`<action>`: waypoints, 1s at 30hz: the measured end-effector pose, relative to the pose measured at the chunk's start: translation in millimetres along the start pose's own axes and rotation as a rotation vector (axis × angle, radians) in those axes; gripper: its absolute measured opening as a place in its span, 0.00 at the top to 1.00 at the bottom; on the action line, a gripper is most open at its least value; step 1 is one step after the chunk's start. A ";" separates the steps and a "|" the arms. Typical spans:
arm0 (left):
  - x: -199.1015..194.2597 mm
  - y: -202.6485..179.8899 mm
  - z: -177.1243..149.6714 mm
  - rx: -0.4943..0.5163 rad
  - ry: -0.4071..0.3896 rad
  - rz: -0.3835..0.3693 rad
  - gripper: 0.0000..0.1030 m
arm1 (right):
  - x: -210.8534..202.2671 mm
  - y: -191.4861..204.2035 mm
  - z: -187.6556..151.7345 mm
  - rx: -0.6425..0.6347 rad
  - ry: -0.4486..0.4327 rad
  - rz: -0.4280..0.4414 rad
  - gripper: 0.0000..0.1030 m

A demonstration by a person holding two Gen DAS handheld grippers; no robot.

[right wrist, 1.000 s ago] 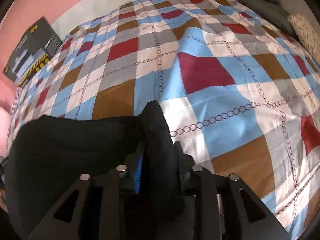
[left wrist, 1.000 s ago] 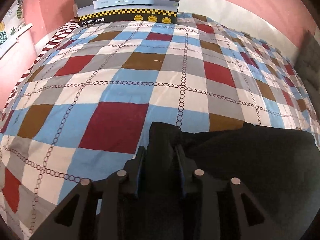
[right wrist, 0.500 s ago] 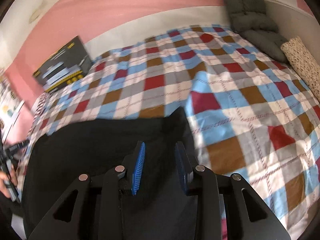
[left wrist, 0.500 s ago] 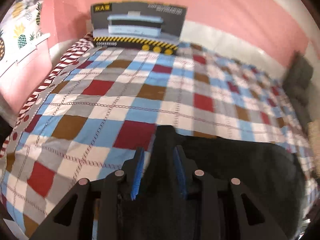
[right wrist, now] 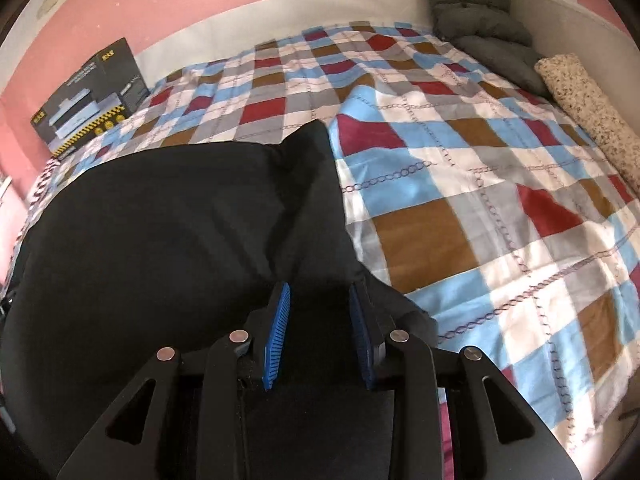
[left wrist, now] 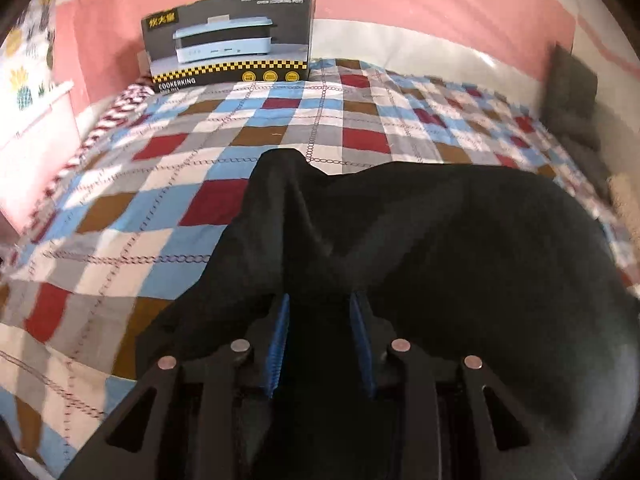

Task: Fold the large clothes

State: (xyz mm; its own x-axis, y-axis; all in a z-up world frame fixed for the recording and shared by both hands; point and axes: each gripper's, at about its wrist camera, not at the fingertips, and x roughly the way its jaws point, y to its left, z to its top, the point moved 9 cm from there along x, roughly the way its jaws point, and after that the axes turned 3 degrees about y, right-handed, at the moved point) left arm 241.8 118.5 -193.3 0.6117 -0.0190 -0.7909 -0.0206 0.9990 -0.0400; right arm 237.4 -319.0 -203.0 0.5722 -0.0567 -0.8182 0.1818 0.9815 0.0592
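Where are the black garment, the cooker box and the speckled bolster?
black garment point(left wrist: 440, 232), left wrist view, its spread middle.
cooker box point(left wrist: 230, 38), left wrist view, its printed front.
speckled bolster point(right wrist: 588, 108), right wrist view, mid-length.

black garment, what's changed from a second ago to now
Both grippers, left and right, have lifted and pulled back, and the black garment now spreads wider over the checked bedspread. Unchanged: each is shut on the cloth; the box sits at the far edge.

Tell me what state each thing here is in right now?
Black garment: lifted, stretched between both tongs.
Left tongs: shut on the garment.
Right tongs: shut on the garment.
Checked bedspread: spread out, slightly rumpled.
Appliance box: closed, upright.
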 end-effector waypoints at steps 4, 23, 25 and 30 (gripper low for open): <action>-35.1 -16.9 4.4 -0.005 -0.004 -0.047 0.69 | -43.0 31.7 7.6 -0.065 -0.060 0.023 0.70; -15.1 -85.3 -30.1 0.153 -0.032 -0.134 0.65 | -23.0 43.8 -29.3 -0.127 -0.084 0.042 0.71; -14.7 -84.7 -31.6 0.152 -0.034 -0.126 0.65 | -24.7 44.7 -28.2 -0.129 -0.085 0.030 0.71; -23.7 -76.7 -25.0 0.133 0.012 -0.079 0.66 | -36.2 45.5 -17.4 -0.134 -0.065 -0.048 0.71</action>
State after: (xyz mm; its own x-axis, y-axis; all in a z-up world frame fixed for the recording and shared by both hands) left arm 209.1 41.4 -186.7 0.5979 -0.0972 -0.7956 0.1327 0.9909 -0.0213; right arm 211.0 -269.1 -180.6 0.6167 -0.1112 -0.7793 0.1042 0.9928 -0.0593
